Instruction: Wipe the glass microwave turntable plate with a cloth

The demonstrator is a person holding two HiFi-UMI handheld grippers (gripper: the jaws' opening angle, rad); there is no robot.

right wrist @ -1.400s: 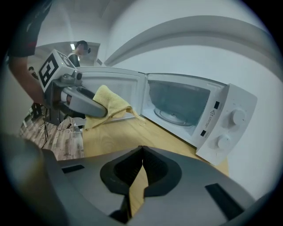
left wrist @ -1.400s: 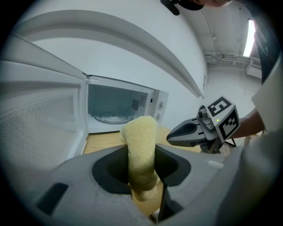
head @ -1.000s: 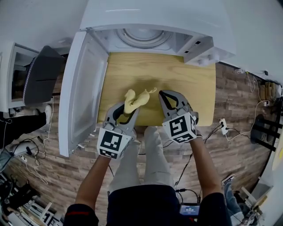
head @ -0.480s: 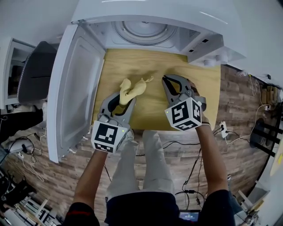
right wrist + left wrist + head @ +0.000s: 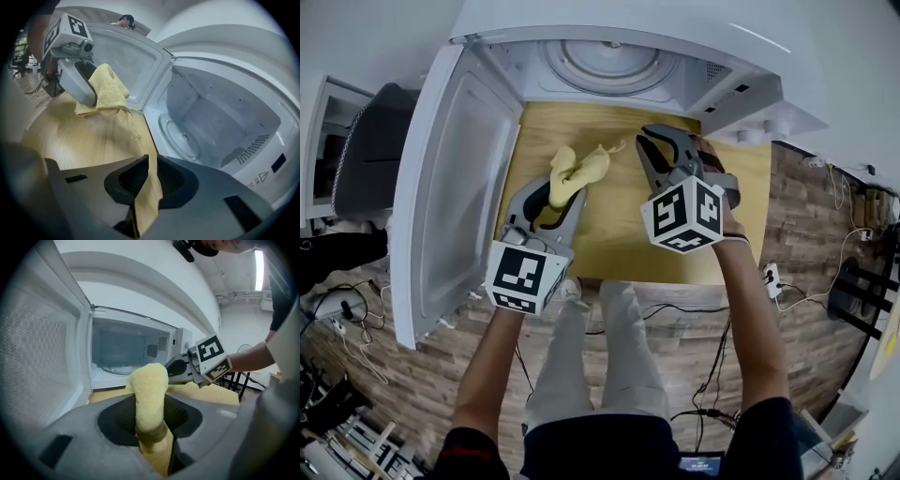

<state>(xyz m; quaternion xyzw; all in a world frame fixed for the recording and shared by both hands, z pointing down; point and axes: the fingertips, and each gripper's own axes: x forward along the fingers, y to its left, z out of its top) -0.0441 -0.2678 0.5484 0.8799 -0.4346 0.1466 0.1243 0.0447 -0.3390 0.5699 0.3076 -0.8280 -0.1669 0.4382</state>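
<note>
On the table (image 5: 623, 239) before the open microwave (image 5: 609, 33), the left gripper (image 5: 555, 194) pinches the cloth (image 5: 578, 172); the right gripper (image 5: 649, 141) is closed and empty.

No legible words or numbers. Warning triangle (image 5: 263, 176) on microwave (image 5: 211, 112) front frame, tiny symbols (image 5: 251, 180) beside it unreadable.

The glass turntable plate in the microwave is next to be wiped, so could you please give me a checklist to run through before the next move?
1. White microwave door swung open: ok.
2. Round glass turntable plate in place inside the microwave: ok.
3. Yellow terry cloth clamped in the left tongs: ok.
4. Right tongs shut and empty: ok.
5. Cloth on the plate: not ok; it is outside, over the light wooden table.
6. Where the plate is dirty: cannot tell.
</note>
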